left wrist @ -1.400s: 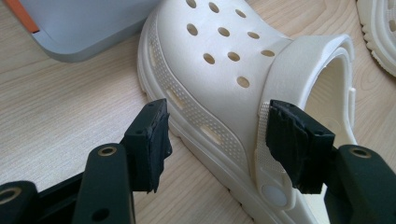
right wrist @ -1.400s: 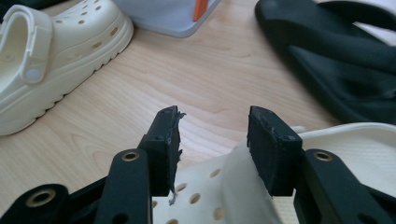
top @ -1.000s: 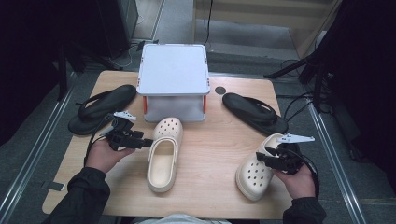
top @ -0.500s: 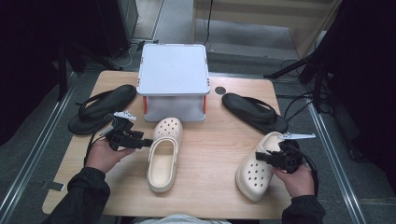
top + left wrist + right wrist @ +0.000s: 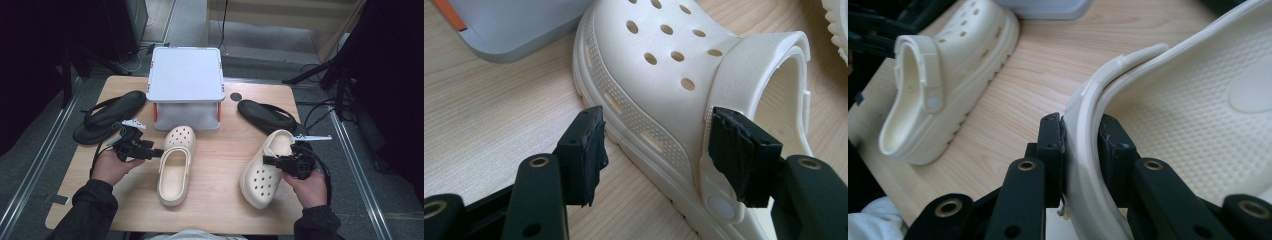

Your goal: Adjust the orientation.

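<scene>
Two cream clogs lie on the wooden table (image 5: 220, 210). My left gripper (image 5: 159, 152) is open beside the left clog (image 5: 175, 167). In the left gripper view its jaws (image 5: 654, 150) stand wide, one over the bare table and one by the heel strap of that clog (image 5: 659, 75). My right gripper (image 5: 267, 161) is shut on the side wall of the right clog (image 5: 260, 175). Its jaws have just been closing, and in the right gripper view the gripper (image 5: 1082, 145) pinches the cream rim (image 5: 1088, 115). The left clog (image 5: 948, 65) shows farther off.
A grey box (image 5: 186, 75) with orange trim stands at the back middle. One black sandal (image 5: 107, 115) lies at the left and another (image 5: 267, 115) at the back right. A small dark disc (image 5: 235, 96) sits beside the box.
My right gripper has closed onto the right clog's side wall and lifted slightly, tipping the clog a little. The left hand and left clog have not moved.
</scene>
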Demonstrator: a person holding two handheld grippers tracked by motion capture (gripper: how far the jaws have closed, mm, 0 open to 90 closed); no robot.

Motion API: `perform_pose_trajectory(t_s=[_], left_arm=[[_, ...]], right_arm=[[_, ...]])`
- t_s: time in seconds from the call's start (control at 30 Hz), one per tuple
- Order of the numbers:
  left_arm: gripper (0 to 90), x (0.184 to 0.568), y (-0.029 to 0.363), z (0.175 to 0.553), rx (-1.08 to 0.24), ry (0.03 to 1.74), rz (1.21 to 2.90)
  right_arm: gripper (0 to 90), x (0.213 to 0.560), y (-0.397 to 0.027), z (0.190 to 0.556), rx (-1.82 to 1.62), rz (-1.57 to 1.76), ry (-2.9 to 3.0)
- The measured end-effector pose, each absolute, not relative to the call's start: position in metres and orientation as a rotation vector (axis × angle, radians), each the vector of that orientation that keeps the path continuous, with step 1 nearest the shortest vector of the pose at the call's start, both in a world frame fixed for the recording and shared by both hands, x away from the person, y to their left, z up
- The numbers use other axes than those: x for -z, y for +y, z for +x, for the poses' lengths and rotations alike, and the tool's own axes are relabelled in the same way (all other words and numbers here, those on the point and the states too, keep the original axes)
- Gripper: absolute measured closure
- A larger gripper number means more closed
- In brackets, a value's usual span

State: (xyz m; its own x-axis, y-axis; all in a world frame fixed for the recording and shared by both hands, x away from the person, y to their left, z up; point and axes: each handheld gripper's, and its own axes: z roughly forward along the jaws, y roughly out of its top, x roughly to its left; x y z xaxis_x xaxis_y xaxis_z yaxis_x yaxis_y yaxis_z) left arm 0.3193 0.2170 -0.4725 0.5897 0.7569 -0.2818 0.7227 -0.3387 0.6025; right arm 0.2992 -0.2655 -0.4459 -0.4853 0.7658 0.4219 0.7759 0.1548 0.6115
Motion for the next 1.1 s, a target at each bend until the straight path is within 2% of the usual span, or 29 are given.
perform_pose_trajectory(t_s=[0.53, 0.9, 1.1], left_arm=[[39.9, 0.472, 0.226, 0.308, -0.090, 1.177, 2.098], [39.9, 0.474, 0.230, 0.300, -0.099, 1.192, 2.096], [39.9, 0.475, 0.230, 0.299, -0.094, 1.191, 2.105]], right_arm=[[75.2, 0.448, -0.193, 0.328, 1.204, -1.423, -2.425], [74.5, 0.464, -0.178, 0.338, 1.170, -1.384, -2.462], [70.5, 0.468, -0.180, 0.343, 1.165, -1.388, -2.480]])
